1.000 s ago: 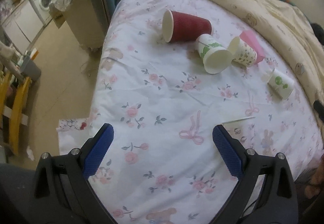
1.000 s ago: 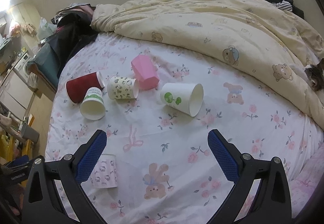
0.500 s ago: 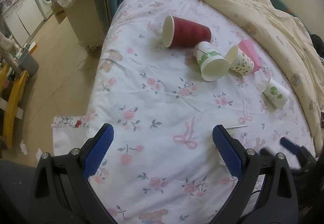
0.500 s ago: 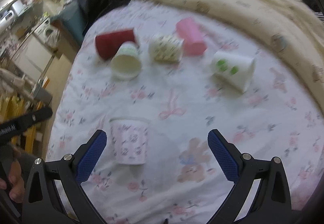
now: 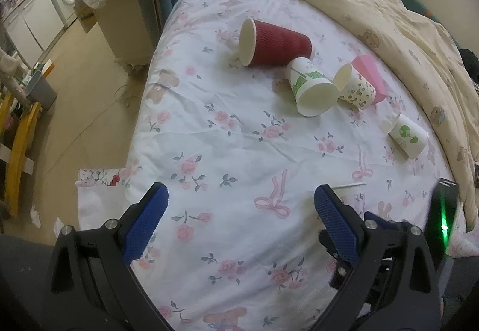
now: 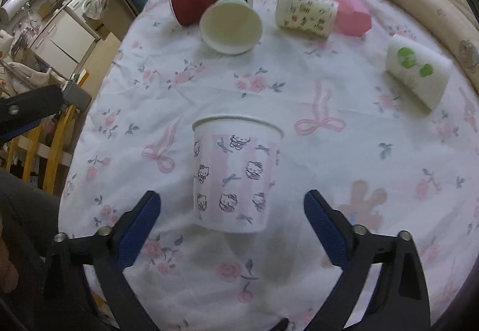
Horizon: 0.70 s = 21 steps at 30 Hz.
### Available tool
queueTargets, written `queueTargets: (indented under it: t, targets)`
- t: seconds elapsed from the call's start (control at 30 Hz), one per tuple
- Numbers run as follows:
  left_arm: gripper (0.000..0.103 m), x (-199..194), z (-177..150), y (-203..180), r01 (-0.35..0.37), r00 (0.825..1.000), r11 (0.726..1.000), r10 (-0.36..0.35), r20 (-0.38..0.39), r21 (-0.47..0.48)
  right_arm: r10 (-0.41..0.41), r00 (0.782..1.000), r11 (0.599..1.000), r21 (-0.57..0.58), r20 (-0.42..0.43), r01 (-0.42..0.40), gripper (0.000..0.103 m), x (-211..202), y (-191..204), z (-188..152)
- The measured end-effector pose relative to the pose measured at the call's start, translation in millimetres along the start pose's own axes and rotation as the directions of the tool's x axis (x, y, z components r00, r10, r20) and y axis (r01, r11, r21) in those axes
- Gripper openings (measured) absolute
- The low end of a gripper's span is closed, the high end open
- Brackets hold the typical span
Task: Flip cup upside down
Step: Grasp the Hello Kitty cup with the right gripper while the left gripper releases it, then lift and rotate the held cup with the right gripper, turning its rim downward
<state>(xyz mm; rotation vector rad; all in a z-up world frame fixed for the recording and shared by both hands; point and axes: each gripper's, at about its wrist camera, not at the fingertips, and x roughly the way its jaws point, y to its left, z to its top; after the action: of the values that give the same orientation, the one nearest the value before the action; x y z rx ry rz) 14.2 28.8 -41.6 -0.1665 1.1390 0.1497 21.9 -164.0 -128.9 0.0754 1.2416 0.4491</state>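
Observation:
A white and pink cat-print paper cup (image 6: pixel 236 178) lies on its side on the floral bed sheet (image 6: pixel 344 169), rim pointing away from me. My right gripper (image 6: pixel 230 208) is open, its blue fingers on either side of the cup's base end, not touching it. In the left wrist view only the cup's rim edge (image 5: pixel 354 185) shows behind the right finger. My left gripper (image 5: pixel 239 205) is open and empty over the sheet (image 5: pixel 227 127) near the bed's front edge.
Further back lie a red ribbed cup (image 6: pixel 209 0), a white cup with a green print (image 6: pixel 230 28), a small patterned cup (image 6: pixel 305 13), a pink cup (image 6: pixel 344 7) and a white green-dot cup (image 6: pixel 417 72). A cream duvet (image 5: pixel 374 16) bounds the far side. The bed edge and floor (image 5: pixel 74 76) are left.
My right gripper has moved down and forward to the cat-print cup, which now sits between its open fingers. The left gripper has barely shifted.

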Motion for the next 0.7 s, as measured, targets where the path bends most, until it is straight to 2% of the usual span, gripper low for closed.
queueTargets:
  t: [0.07, 0.23, 0.3, 0.33, 0.57, 0.7]
  targets:
    - [0.097, 0.5, -0.4, -1.1, -0.002, 1.0, 1.0, 0.002, -0.004, 0.005, 0.015, 0.999, 1.0, 0.021, -0.037, -0.014, 0.079, 10.8, -0.8, 0.6]
    - [0.097, 2.0, 0.1, -3.3, 0.014, 1.0, 1.0, -0.014, -0.019, 0.002, 0.024, 0.998, 0.999, 0.043, -0.064, -0.021, 0.074, 17.4, -3.7, 2.1]
    - [0.097, 0.5, 0.3, -5.9, 0.017, 1.0, 1.0, -0.017, -0.013, 0.009, 0.022, 0.998, 0.999, 0.046, -0.063, -0.019, 0.068, 17.0, -4.6, 2.4]
    - [0.097, -0.3, 0.0, -7.3, 0.018, 1.0, 1.0, -0.018, -0.009, 0.016, 0.022, 0.998, 0.999, 0.048, -0.064, -0.019, 0.06, 16.4, -5.1, 2.5]
    - [0.097, 1.1, -1.2, -13.2, 0.05, 0.999, 0.998, -0.05, -0.014, 0.031, 0.027, 1.0, 0.999, 0.031, -0.008, -0.027, 0.06, -2.4, -4.8, 0.7]
    - [0.097, -8.0, 1.3, -19.7, 0.085, 0.996, 0.995, -0.086, 0.03, 0.048, 0.023, 0.999, 0.999, 0.032, 0.046, -0.025, 0.06, -26.6, -6.3, 0.2]
